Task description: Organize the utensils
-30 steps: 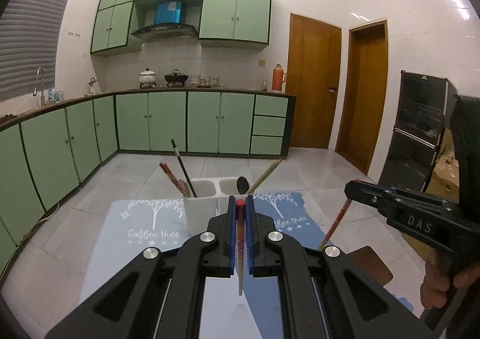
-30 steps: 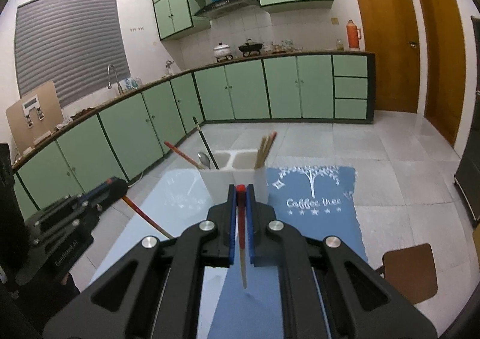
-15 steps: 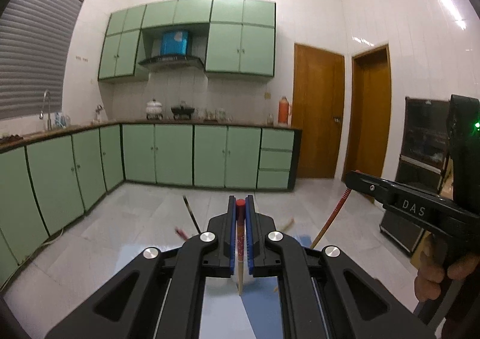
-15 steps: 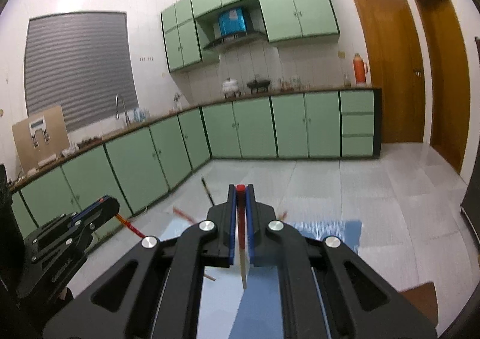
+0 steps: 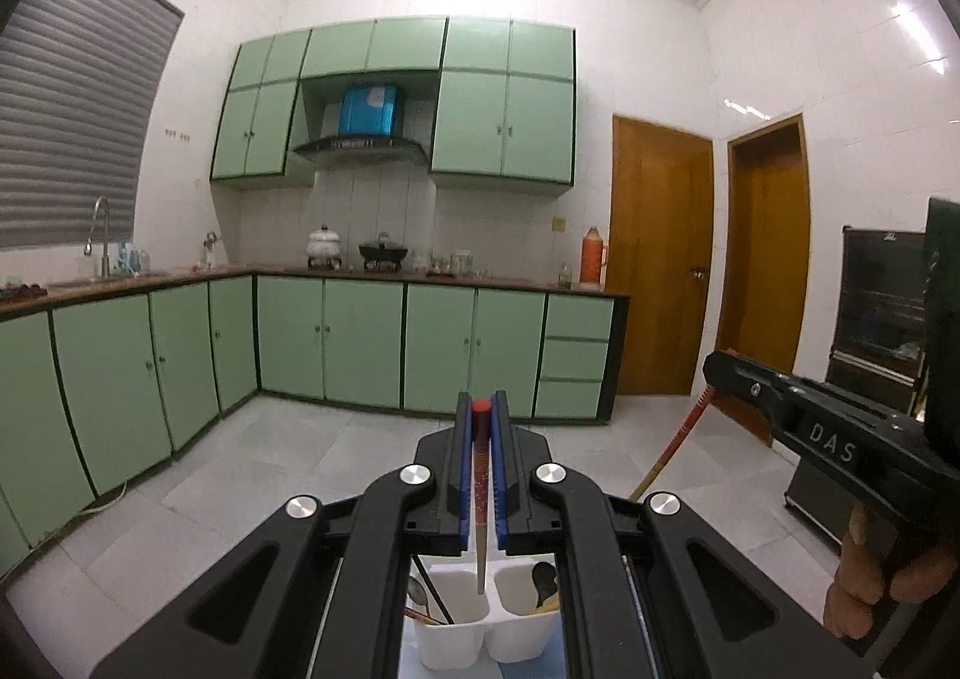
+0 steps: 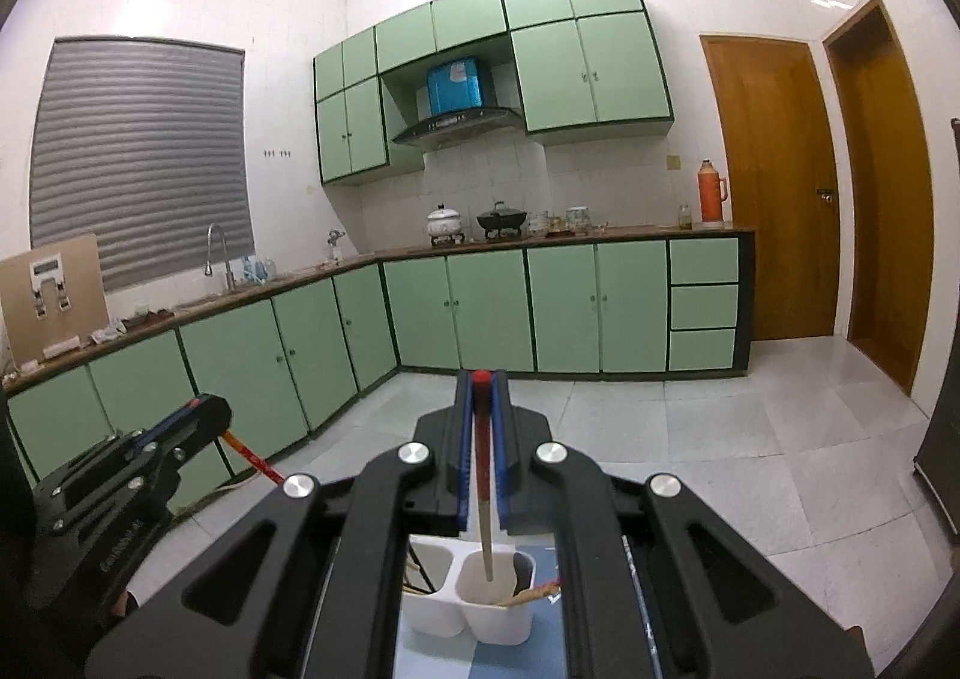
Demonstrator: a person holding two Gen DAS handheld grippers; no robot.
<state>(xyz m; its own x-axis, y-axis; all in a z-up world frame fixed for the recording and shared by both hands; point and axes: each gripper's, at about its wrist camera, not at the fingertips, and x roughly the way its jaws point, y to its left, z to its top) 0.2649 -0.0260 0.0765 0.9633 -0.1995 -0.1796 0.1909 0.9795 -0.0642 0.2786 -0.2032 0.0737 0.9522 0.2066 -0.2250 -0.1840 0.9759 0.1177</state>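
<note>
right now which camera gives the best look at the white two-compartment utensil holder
The right wrist view. There the utensil holder shows both compartments, rim and front wall, between the right gripper arms, its chopstick hanging over it. The left wrist view shows the holder too, but lower, nearer the frame's bottom edge.

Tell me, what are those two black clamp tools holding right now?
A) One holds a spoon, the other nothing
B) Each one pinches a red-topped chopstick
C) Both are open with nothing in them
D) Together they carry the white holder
B: the left gripper is shut on a red-topped chopstick, and the right gripper pinches another chopstick, both above the white utensil holder.
</note>
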